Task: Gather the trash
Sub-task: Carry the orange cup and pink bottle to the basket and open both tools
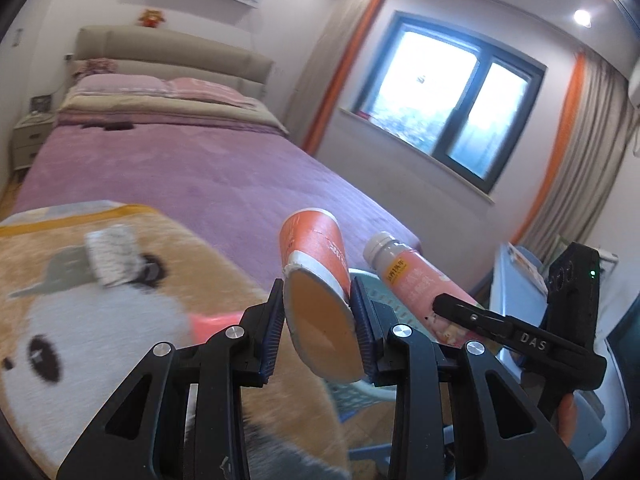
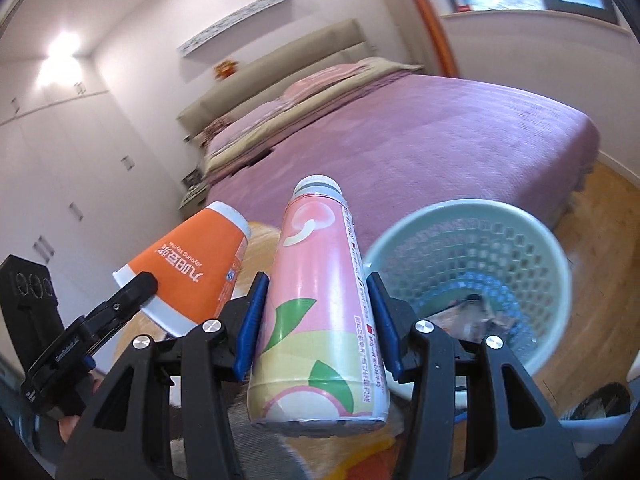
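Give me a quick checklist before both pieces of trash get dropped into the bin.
1. Left gripper clamped on the orange paper cup: ok.
2. Right gripper clamped on the pink bottle: ok.
3. Bottle cap on: ok.
4. Green mesh bin open on top with room inside: ok, only a little trash at the bottom.
5. Cup and bottle over the bin mouth: not ok, both sit beside it.
6. More trash left on the bed: cannot tell.
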Demonstrator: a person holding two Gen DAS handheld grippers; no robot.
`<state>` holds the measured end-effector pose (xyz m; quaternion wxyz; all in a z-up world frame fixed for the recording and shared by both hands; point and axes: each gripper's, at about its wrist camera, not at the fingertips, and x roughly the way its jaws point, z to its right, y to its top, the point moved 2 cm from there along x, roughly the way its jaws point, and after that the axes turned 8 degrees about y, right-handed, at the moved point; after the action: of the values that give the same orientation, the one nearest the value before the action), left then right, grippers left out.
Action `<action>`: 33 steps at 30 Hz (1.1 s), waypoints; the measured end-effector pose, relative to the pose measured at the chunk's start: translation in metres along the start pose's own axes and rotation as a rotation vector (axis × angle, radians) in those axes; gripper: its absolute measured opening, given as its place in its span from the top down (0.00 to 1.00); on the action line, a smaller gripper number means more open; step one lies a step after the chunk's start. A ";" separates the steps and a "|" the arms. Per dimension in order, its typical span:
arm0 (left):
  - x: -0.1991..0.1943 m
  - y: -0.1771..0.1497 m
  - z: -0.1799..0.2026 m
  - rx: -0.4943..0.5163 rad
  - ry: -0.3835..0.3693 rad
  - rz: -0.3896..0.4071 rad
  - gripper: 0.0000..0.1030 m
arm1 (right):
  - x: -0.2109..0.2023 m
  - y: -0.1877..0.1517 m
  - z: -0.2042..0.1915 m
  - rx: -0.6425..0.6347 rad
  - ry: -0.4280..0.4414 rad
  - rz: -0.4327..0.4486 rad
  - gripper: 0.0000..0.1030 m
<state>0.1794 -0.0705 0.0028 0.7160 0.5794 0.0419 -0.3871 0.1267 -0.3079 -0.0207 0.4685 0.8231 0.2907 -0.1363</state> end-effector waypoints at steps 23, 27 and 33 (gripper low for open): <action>0.144 -0.015 0.090 0.126 -0.066 -0.150 0.65 | 0.032 0.013 0.129 0.245 -0.155 -0.031 0.50; 0.142 -0.016 0.089 0.120 -0.054 -0.134 0.46 | 0.027 0.008 0.135 0.245 -0.191 -0.015 0.43; 0.127 -0.018 0.073 0.087 -0.039 -0.127 0.46 | 0.016 0.003 0.116 0.189 -0.181 0.003 0.43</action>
<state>0.2289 -0.1985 -0.0521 0.6649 0.5985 0.0478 -0.4444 0.1469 -0.4021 -0.0879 0.4132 0.8483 0.2319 -0.2363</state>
